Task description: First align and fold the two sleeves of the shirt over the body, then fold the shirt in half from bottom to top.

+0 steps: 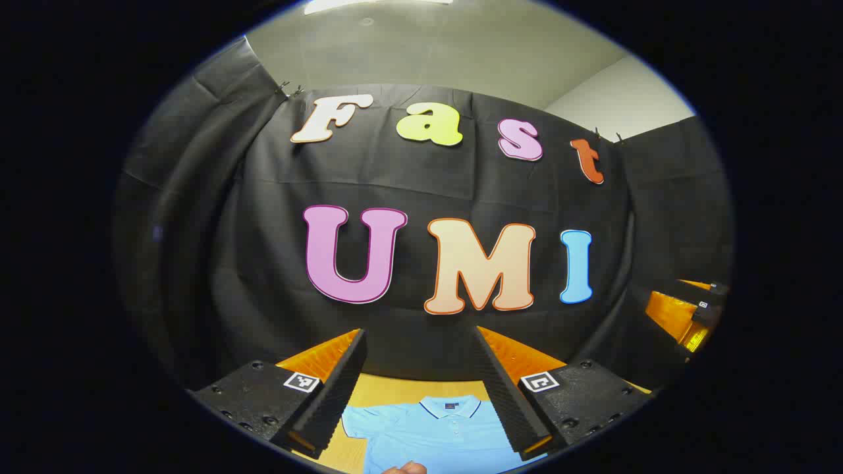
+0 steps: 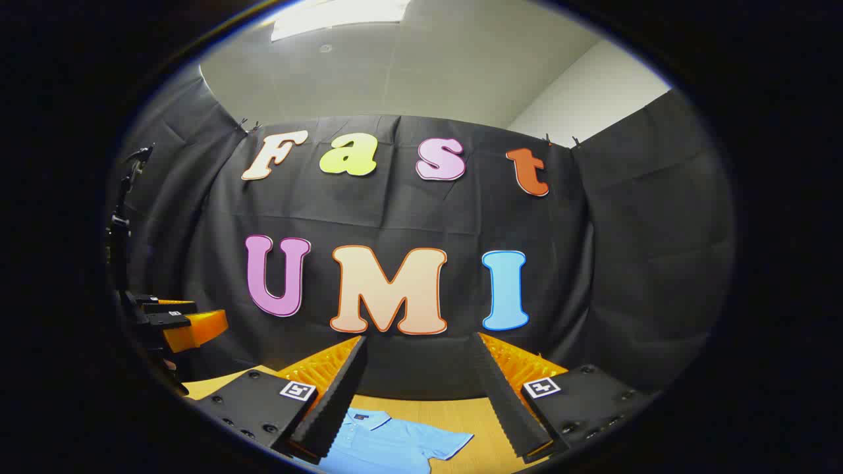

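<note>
A wooden bench (image 1: 385,392) is seen below both raised grippers, and on it a light blue polo shirt (image 1: 428,434) is laid flat, collar toward the far wall, long axis running away from the viewer. In the right gripper view one short sleeve (image 2: 448,442) is spread sideways. The jaws of the left gripper (image 1: 421,388) and right gripper (image 2: 421,395) are held wide apart, gripping nothing; the shirt is judged soft, thin knit.

Bright ceiling light (image 2: 339,16) overhead; sharp focus; strong fisheye bending at edges.
</note>
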Tool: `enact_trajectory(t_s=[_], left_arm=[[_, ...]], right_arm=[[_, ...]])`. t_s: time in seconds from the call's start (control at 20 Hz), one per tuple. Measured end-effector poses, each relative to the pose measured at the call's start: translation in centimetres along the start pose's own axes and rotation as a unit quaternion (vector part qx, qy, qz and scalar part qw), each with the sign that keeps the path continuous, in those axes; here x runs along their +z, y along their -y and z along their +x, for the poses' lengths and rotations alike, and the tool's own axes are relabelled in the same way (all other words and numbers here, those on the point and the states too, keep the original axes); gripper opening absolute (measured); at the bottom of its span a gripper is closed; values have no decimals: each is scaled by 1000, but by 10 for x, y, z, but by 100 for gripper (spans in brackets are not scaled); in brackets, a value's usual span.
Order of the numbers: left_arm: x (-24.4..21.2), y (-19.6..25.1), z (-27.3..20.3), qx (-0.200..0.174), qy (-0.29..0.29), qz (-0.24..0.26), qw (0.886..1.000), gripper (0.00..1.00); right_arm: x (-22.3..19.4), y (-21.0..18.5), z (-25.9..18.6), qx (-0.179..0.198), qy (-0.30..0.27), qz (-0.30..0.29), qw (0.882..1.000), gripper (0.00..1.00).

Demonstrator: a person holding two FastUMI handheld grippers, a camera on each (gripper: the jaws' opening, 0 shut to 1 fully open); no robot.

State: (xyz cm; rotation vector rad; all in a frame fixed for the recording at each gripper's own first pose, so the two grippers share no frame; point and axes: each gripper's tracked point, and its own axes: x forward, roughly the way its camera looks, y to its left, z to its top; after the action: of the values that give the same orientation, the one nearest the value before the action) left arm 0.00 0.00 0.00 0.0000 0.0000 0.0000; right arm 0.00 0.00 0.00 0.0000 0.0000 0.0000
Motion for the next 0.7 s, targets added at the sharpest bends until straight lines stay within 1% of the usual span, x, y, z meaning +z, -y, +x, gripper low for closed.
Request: enact_trajectory(t_s=[0.05,0.1,0.15,0.2,0.25,0.3,0.35,0.5,0.55,0.7], left_arm=[[-1,1,0,-2,0,-1,1000,95],[0,1,0,-3,1,0,1000,95],[1,0,1,-3,2,1,1000,93],[1,0,1,-4,3,2,1000,94],[2,0,0,-5,4,3,1000,94],[2,-1,0,-4,5,5,1000,93],[4,-2,0,-4,7,6,1000,94],[6,-4,-2,-7,14,8,1000,93],[7,-6,-3,-6,15,11,1000,94],[8,-13,-4,-4,18,13,1000,94]], right_arm=[[1,1,-1,-1,0,-1,1000,98],[3,3,-2,-3,3,-3,1000,98],[4,4,-2,-6,5,-6,1000,100],[4,6,-2,-7,4,-9,1000,98],[3,7,-3,-8,3,-11,1000,100],[1,7,-3,-9,0,-12,1000,98],[-1,6,-3,-9,-3,-12,1000,98],[-2,3,-3,-8,-6,-16,1000,98],[-2,1,-3,-7,-4,-18,1000,98],[-3,-4,-2,-5,-4,-22,1000,98]])
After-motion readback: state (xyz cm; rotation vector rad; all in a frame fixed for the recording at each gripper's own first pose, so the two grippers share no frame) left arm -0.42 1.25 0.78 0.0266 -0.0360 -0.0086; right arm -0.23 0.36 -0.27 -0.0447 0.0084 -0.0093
